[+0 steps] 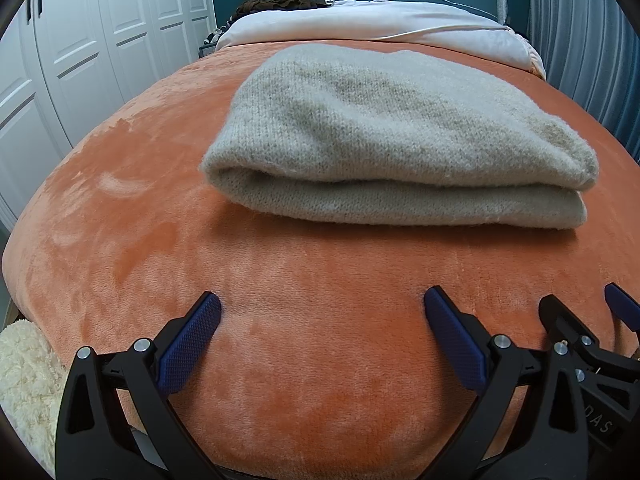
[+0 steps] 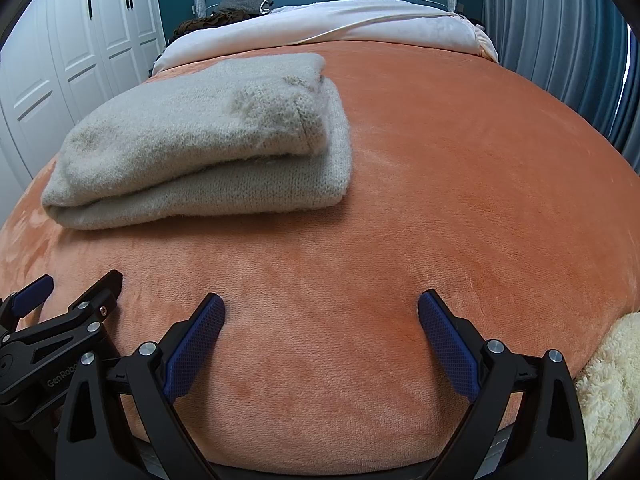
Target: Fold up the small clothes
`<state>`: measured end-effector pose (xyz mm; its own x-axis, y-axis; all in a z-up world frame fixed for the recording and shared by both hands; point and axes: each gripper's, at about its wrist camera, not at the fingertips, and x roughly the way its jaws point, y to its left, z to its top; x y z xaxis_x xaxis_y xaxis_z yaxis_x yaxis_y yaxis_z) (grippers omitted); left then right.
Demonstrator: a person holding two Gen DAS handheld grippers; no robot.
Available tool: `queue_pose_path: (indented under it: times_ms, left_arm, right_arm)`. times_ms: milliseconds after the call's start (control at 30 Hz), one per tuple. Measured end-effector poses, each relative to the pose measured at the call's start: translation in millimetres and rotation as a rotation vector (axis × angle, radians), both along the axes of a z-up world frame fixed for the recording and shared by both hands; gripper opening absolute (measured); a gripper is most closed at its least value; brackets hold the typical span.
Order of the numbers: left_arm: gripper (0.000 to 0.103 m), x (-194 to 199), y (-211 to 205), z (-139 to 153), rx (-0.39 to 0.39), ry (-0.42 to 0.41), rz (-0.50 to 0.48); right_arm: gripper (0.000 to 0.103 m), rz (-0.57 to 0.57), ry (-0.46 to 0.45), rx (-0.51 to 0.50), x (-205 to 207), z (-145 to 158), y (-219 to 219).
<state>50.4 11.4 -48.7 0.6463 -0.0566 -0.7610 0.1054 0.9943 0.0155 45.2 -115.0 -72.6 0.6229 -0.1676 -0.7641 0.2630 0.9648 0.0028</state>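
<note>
A beige knit garment (image 1: 396, 136) lies folded in a thick rectangle on the orange blanket (image 1: 280, 280); it also shows in the right wrist view (image 2: 200, 144), to the left. My left gripper (image 1: 322, 304) is open and empty, low over the blanket just in front of the garment. My right gripper (image 2: 321, 304) is open and empty, over bare blanket to the right of the garment. The right gripper shows at the right edge of the left wrist view (image 1: 580, 312), and the left gripper at the left edge of the right wrist view (image 2: 68, 284).
The bed has a white duvet (image 1: 360, 20) and dark clothes (image 1: 280, 0) at the headboard. White wardrobe doors (image 1: 80, 40) stand left, grey curtains (image 2: 560, 40) right. A cream fluffy fabric (image 2: 612, 380) hangs at the bed's near edge.
</note>
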Motion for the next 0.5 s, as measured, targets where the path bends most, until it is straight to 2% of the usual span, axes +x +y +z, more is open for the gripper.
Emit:
queue_pose_path:
  times_ms: [500]
  left_arm:
    - [0.098,-1.6,-3.5,-0.1,0.004,0.0,0.008]
  right_arm:
    - [0.096,0.0,0.0,-0.002,0.2,-1.0,-1.1]
